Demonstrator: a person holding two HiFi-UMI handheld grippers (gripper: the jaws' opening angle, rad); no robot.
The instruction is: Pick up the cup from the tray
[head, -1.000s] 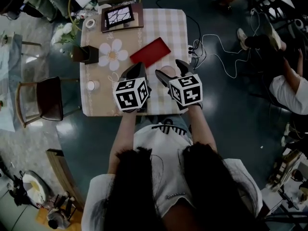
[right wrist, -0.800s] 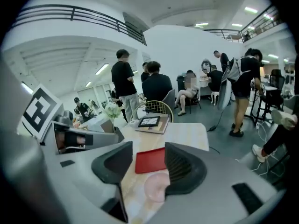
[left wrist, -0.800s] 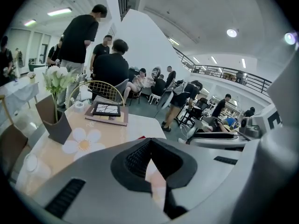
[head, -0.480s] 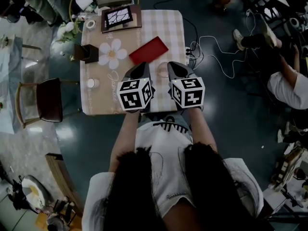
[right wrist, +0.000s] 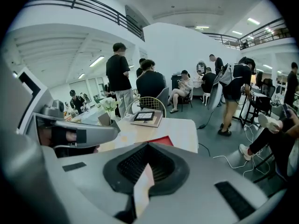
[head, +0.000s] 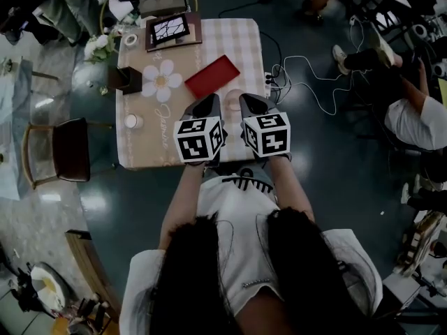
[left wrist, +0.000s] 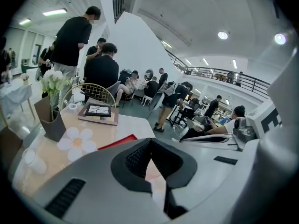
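Angling right hand-held gripper [head: 244,99] downward.

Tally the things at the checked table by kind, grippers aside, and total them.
Cups: 2, pink cup and white cup
Red tray: 1
Flower mat: 1
Dark vase with flowers: 1
Framed picture: 1
Brown book under it: 1
Tape roll: 1
Total: 8

- The counter [head: 244,44] is covered by a pale checked cloth.
- A red tray [head: 217,76] lies flat and askew near the middle.
- A daisy-shaped mat [head: 159,81] lies just beside a dark box [head: 124,79].
- A framed picture [head: 170,28] rests at the far end, with a tape roll [head: 130,40] near it.
- A small white pot [head: 133,121] stands by the left edge.
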